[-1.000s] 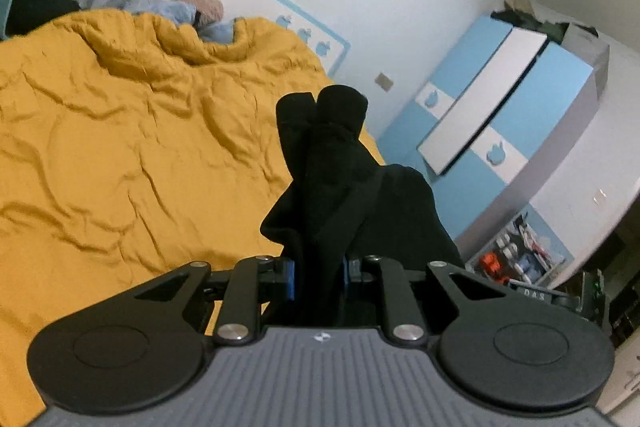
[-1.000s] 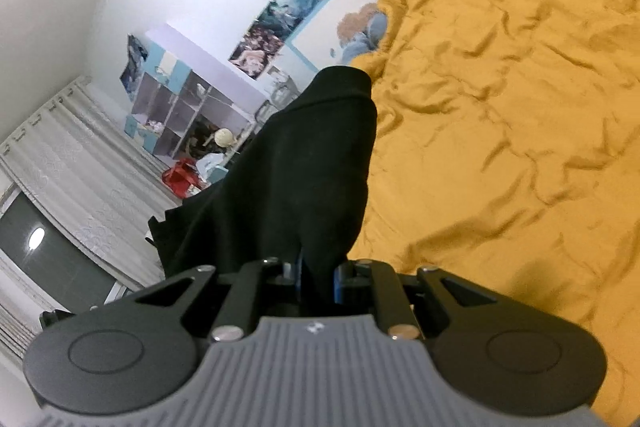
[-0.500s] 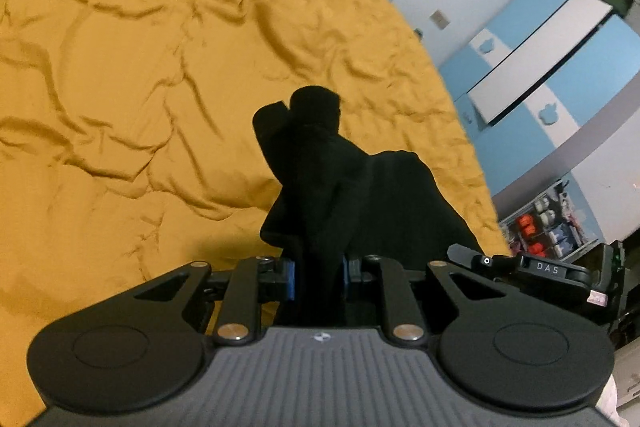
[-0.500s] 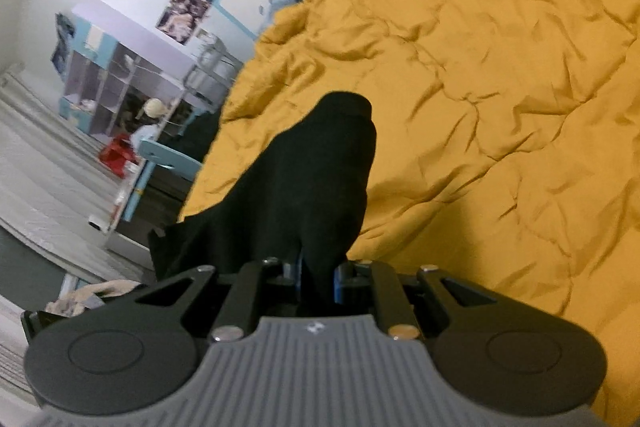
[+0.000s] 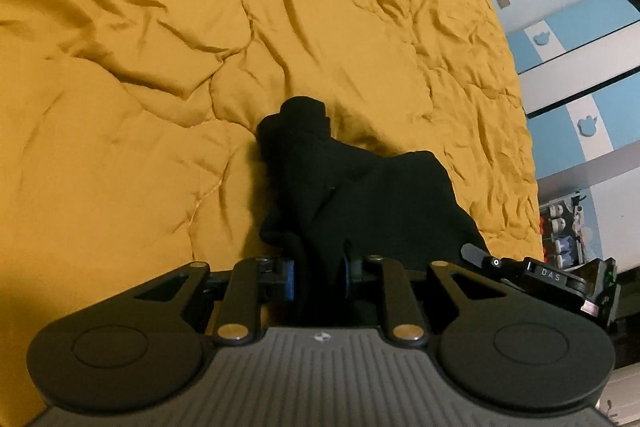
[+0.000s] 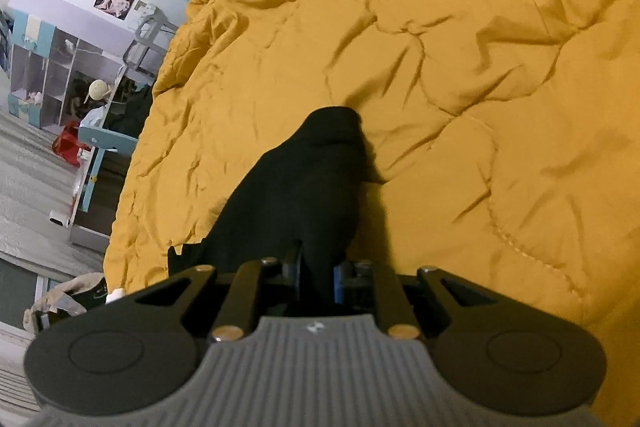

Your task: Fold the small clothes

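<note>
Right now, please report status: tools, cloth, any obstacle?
Left tool and right tool shut on black cloth. Cloth low over yellow quilt. No obstacle seen.

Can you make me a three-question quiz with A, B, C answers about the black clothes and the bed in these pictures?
1. Where is the black garment?
A. Pinched in both grippers over the bed
B. Hanging in the wardrobe
C. On the floor

2. What colour is the quilt?
A. Blue
B. Mustard yellow
C. White

3. How are the fingers of the left gripper?
A. Wide open, nothing between them
B. Out of sight
C. Closed on black cloth

Answers: 1 A, cloth rises from between the fingers in both wrist views, the right gripper too, with the quilt behind. 2 B, yellow covers the bed. 3 C, black fabric fills the gap between them.
</note>
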A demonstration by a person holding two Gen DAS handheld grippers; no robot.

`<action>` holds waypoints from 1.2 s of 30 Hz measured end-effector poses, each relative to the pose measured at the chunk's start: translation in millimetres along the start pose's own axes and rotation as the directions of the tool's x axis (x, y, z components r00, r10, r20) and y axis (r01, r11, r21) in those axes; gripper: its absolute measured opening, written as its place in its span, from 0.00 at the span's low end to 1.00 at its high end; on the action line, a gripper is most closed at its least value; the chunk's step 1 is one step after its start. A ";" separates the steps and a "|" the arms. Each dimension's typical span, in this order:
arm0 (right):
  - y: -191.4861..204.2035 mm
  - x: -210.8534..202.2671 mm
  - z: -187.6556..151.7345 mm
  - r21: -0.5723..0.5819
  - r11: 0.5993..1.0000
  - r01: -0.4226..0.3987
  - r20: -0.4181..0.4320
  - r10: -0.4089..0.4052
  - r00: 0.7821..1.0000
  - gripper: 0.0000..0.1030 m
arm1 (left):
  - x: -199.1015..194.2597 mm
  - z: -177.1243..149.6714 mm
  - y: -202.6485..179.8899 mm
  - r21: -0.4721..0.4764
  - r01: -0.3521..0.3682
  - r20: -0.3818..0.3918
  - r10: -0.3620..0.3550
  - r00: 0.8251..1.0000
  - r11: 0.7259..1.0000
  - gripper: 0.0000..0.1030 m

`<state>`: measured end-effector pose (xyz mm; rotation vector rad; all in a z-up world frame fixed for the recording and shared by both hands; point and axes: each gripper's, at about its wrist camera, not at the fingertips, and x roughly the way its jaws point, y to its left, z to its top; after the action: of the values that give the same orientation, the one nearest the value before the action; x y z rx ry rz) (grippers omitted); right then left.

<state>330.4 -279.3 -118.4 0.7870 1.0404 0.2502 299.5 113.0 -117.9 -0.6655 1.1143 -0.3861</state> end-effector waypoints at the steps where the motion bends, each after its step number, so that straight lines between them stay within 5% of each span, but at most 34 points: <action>1: 0.5 -0.7 0.8 -0.004 1.000 -0.001 0.002 0.001 1.000 0.10 | -0.6 0.8 -1.2 0.005 -0.002 -0.001 0.002 1.000 1.000 0.24; 7: 16.1 -18.6 4.1 -0.067 0.995 0.074 0.066 -0.069 0.995 0.17 | -15.4 7.4 -10.0 0.026 -0.145 0.007 0.145 0.989 0.989 0.44; 16: 46.7 -95.0 -2.3 -0.245 0.949 0.200 0.215 -0.148 0.965 0.16 | -73.4 4.0 -40.6 0.155 -0.343 0.086 0.333 0.939 0.927 0.43; 21: 75.5 -124.3 -29.0 -0.418 0.878 0.232 0.220 -0.150 0.964 0.17 | -96.2 -13.0 -84.0 0.286 -0.360 0.124 0.338 0.933 0.888 0.43; 28: 98.2 -129.3 -94.9 -0.604 0.759 0.244 0.208 -0.146 0.967 0.20 | -97.5 -71.3 -139.9 0.440 -0.295 0.125 0.267 0.955 0.848 0.40; 33: 81.6 -120.4 -133.7 -0.629 0.732 0.262 0.205 -0.169 0.964 0.20 | -70.2 -119.9 -139.3 0.513 -0.265 0.085 0.259 0.962 0.816 0.37; 36: 63.2 -106.6 -147.3 -0.630 0.720 0.292 0.184 -0.227 0.956 0.20 | -49.7 -135.9 -125.4 0.525 -0.300 0.063 0.316 0.947 0.796 0.35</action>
<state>162.7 -223.5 -42.3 0.0052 0.8729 0.3060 160.1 8.8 -38.0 0.0184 1.0561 -0.3980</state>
